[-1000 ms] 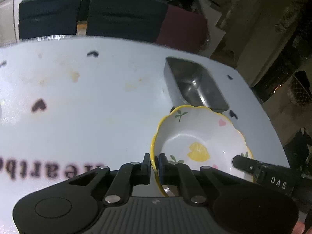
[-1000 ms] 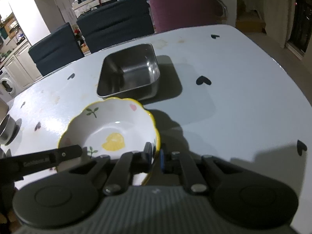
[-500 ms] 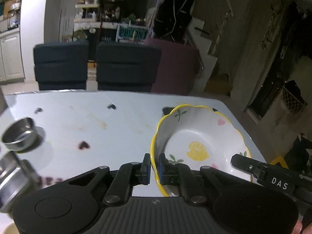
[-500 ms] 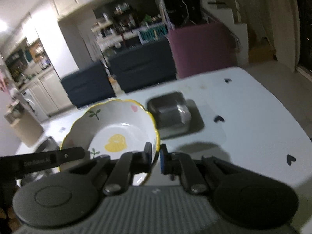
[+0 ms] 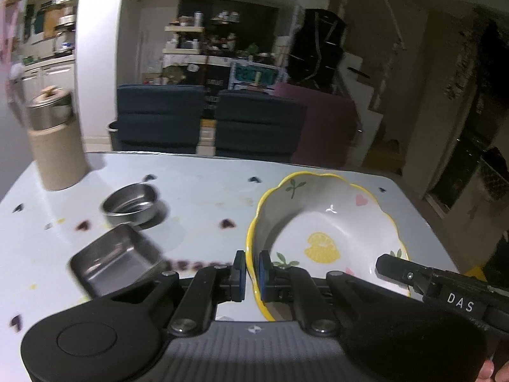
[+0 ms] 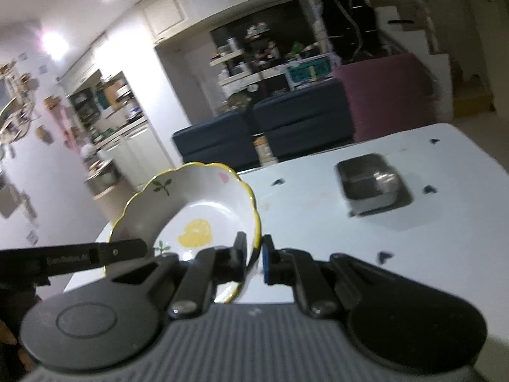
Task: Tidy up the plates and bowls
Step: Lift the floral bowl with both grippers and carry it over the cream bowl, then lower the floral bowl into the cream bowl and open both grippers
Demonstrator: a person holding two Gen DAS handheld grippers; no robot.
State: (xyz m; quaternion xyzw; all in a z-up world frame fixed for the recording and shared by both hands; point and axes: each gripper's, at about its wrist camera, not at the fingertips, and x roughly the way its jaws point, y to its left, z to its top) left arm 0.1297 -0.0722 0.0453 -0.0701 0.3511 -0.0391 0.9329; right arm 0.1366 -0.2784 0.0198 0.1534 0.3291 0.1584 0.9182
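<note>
The left tongs (image 5: 251, 275) are pinched tight on the near left rim of the bowl (image 5: 321, 232); the right tongs (image 6: 254, 259) are pinched tight on its near right rim; each pair has one finger inside the bowl and one outside. The bowl is white with a wavy yellow edge, a yellow lemon in the middle, small green leaves and a pink heart. It is up in the air above the table (image 5: 203, 197), tipped a little, over the right part of it in the left view. The table is pale blue with small dark hearts. To the left sit a round metal cup (image 5: 130, 203) and, nearer, a square metal tray (image 5: 117, 262); they are just beside each other. At the far left corner stands a tall tan can (image 5: 57, 146) with a shiny lid. In the right view another square metal tray (image 6: 369, 181) sits far off to the right, well apart from the bowl. Dark blue chairs (image 5: 206, 121) stand behind the table.
</note>
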